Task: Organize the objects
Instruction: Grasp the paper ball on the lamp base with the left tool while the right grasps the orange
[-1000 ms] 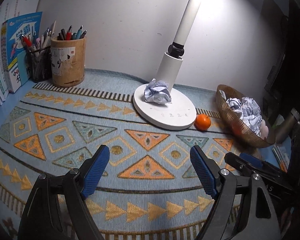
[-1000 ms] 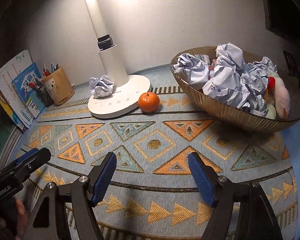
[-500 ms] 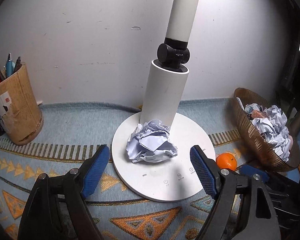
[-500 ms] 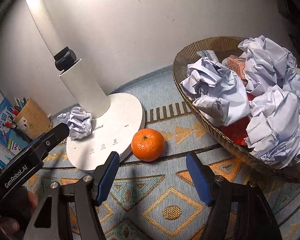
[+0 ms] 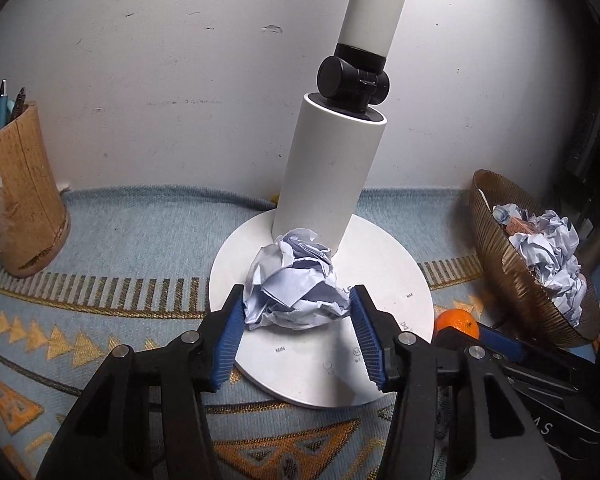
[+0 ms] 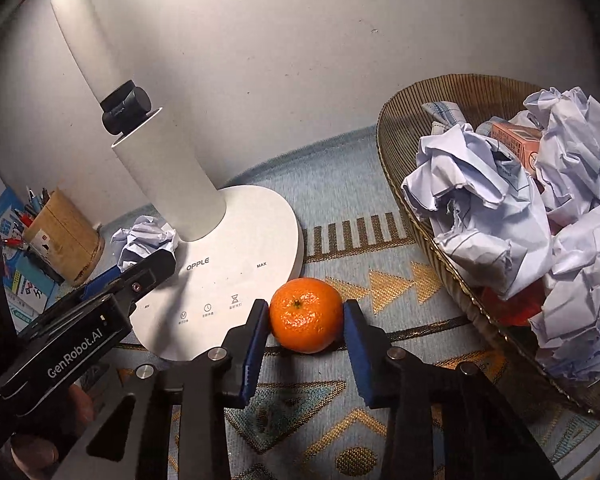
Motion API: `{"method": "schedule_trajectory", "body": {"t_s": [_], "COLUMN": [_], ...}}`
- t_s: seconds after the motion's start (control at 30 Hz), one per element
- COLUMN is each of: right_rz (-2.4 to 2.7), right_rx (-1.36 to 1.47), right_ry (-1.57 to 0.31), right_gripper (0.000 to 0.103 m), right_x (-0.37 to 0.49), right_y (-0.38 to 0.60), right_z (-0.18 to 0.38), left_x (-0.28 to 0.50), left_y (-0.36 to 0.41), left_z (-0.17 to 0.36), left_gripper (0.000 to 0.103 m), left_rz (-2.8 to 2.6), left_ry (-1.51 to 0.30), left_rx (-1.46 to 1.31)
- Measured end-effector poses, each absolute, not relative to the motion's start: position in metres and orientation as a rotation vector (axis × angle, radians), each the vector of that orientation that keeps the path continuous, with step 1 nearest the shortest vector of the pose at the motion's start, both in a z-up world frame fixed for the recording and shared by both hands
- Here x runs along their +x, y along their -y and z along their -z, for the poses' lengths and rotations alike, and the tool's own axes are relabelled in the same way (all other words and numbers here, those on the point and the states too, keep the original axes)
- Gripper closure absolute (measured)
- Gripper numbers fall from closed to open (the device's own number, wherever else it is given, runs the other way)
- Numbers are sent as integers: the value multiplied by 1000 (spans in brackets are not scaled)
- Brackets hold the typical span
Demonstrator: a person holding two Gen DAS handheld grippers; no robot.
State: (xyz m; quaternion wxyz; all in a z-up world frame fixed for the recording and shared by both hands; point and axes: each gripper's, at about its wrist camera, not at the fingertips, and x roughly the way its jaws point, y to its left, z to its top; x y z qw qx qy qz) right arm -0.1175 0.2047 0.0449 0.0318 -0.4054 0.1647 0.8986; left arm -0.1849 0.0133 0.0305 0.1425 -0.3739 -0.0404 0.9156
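Left wrist view: left hand-held gripper [image 5: 296, 312] closed in on the crumpled paper ball [image 5: 296, 284], blue pads [image 5: 230, 336] touching it on both sides; jaws just narrowed, ball between them. Ball sitting on the white lamp base [image 5: 320, 372], tight against the foot of the lamp column [image 5: 328, 172], which blocks the far side. Cork pen holder [image 5: 18, 196] well apart at far left on the patterned mat [image 5: 112, 256]. Orange [image 5: 456, 322] just beside the base rim at right, partly hidden behind the right hand-held gripper [image 5: 500, 346]. Brown wicker basket [image 5: 496, 216] at far right, piled with more crumpled paper.

Right wrist view: right hand-held gripper [image 6: 306, 316] clamped on the orange [image 6: 306, 314], pads pressed to its left and right flanks; jaws just closed down. Orange resting on the mat [image 6: 340, 184], just beside the edge of the lamp base [image 6: 260, 216]. Basket [image 6: 412, 120] near at right, filled with paper wads and a small pink carton [image 6: 518, 142]. Left hand-held gripper [image 6: 148, 268] reaching in from the left across the base, its tip at the paper ball [image 6: 144, 240], ball partly covered by it. Pen holder [image 6: 64, 236] and booklets [image 6: 24, 284] behind, at far left. Fingers [image 6: 36, 452] of the person's hand visible under the left tool at bottom left
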Motion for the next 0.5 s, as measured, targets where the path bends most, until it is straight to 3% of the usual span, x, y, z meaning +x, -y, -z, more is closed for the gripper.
{"method": "schedule_trajectory", "body": {"t_s": [0.23,0.5], "right_rz": [-2847,-3022], "right_rx": [-1340,-1399], "right_ry": [-483,-157], "right_gripper": [67,66], "right_x": [-63,46], "right_y": [-204,-200], "right_z": [-64,-72], "left_x": [-101,7], "left_y": [-11,-18], "left_z": [-69,-55], "left_gripper": [54,54], "left_rz": [-2693,-2775], "left_ry": [81,144], "left_rx": [-1014,-1078]}}
